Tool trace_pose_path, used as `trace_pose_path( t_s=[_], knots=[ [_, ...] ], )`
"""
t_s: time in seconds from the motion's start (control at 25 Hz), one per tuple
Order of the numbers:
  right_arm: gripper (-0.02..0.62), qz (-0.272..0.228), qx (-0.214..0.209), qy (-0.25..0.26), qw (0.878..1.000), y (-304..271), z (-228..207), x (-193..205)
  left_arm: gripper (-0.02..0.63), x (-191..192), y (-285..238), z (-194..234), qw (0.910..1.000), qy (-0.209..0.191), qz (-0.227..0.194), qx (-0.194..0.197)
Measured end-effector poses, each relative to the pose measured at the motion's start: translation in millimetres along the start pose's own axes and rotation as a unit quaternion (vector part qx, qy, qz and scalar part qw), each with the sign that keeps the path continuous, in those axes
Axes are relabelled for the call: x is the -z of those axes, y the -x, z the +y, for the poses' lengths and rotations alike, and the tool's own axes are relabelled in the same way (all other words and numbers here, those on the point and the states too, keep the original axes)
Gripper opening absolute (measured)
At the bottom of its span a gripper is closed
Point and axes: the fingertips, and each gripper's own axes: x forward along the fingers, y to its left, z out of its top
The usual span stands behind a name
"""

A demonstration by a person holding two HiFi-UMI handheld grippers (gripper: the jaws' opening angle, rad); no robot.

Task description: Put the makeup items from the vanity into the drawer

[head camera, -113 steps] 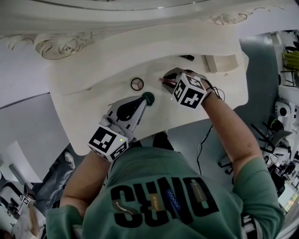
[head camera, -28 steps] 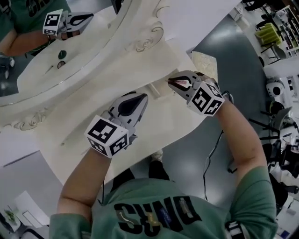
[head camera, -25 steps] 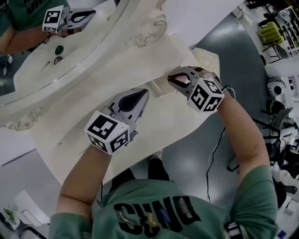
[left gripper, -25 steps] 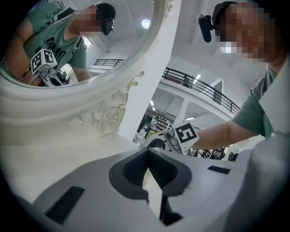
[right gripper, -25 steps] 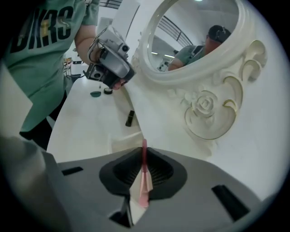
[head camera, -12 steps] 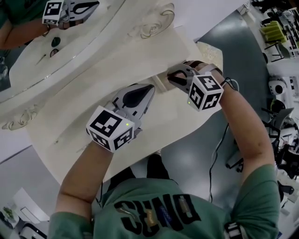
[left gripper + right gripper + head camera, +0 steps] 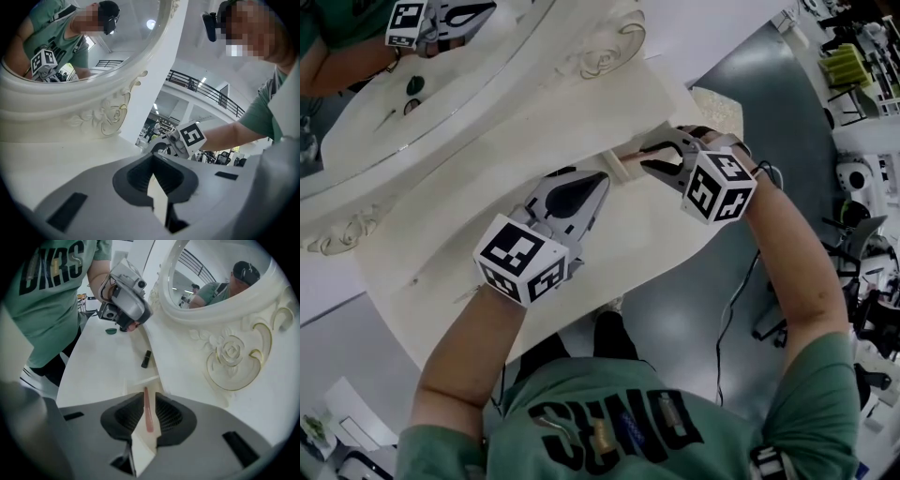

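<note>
Right gripper [image 7: 148, 398]: fingers clamped on a thin pink stick [image 7: 148, 420], its tip at the small drawer [image 7: 137, 382]. The drawer's inside is hidden behind the fingers.

Left gripper [image 7: 152, 159]: fingers closed, nothing between.

Farther along the surface [image 7: 93, 376] lie a black tube [image 7: 146, 358] and a small green item [image 7: 111, 331].

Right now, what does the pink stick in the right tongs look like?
The pink stick is thin, straight and smooth, a dull pink, maybe a makeup pencil. The right tongs are shut on it, one pad on each side. It lies along the tongs, its far end poking out toward a small open drawer on the cream vanity.
</note>
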Motion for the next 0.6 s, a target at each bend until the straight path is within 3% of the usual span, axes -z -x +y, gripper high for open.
trace_pose_path(
  t_s=[0.16, 0.28, 0.44, 0.6],
  knots=[
    [0.084, -0.064, 0.028, -0.072, 0.995, 36, 3, -25, 0.008, -10, 11, -15, 1.0, -0.007, -0.003, 0.0],
    [0.077, -0.117, 0.041, -0.134, 0.983, 71, 16, -50, 0.008, -22, 29, -34, 0.9999, -0.01, -0.004, -0.003],
    [0.066, -0.186, 0.088, -0.209, 0.956, 134, 11, -80, 0.008, -54, 50, -54, 0.9993, -0.031, -0.02, -0.002],
    [0.052, -0.25, 0.132, -0.287, 0.915, 205, 18, -107, 0.008, -87, 83, -88, 0.9983, -0.045, -0.036, -0.005]
  ],
)
